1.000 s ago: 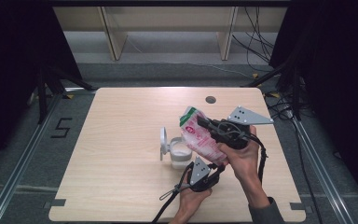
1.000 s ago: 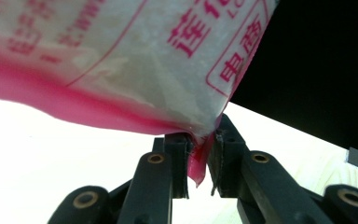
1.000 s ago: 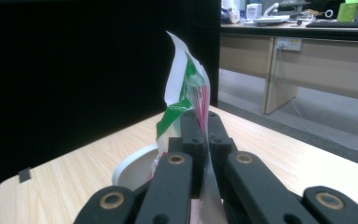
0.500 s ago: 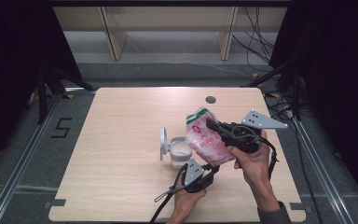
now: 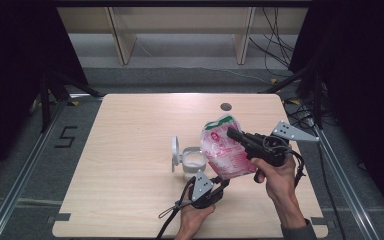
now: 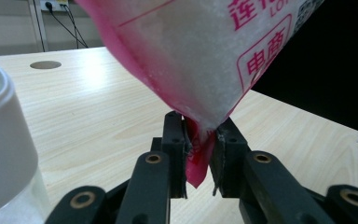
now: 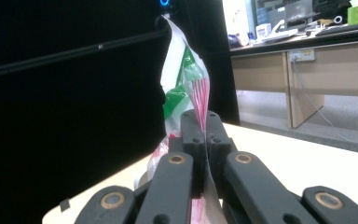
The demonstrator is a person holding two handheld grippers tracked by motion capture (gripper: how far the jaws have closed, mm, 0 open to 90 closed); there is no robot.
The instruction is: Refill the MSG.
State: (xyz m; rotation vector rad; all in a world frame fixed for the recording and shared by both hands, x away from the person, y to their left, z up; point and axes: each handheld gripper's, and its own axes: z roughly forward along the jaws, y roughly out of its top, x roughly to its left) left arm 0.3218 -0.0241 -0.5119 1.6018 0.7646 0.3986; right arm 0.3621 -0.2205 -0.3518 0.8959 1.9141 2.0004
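Observation:
A pink and white bag [image 5: 225, 152] of white grains hangs tilted over the table [image 5: 130, 150]. My right gripper [image 5: 231, 133] is shut on its green and white top edge [image 7: 184, 84], jaws [image 7: 205, 126] pressed together on the film. My left gripper [image 5: 223, 181] comes from below. Its jaws [image 6: 199, 140] pinch the bag's bottom pink corner [image 6: 198, 158] and have just been opening slightly, the corner still between them. Just left of the bag stands a white jar [image 5: 192, 165] with its lid [image 5: 176, 150] flipped open.
A round cable hole [image 5: 225, 106] lies near the table's far edge. Wooden shelving legs [image 5: 122, 45] stand behind the table. Cables trail from both grippers toward the near edge. The jar's rim [image 6: 0, 154] rises close on the left in the left gripper view.
My right gripper has carried the bag's top a little to the right and slightly down. The left gripper has stayed at the bag's bottom corner.

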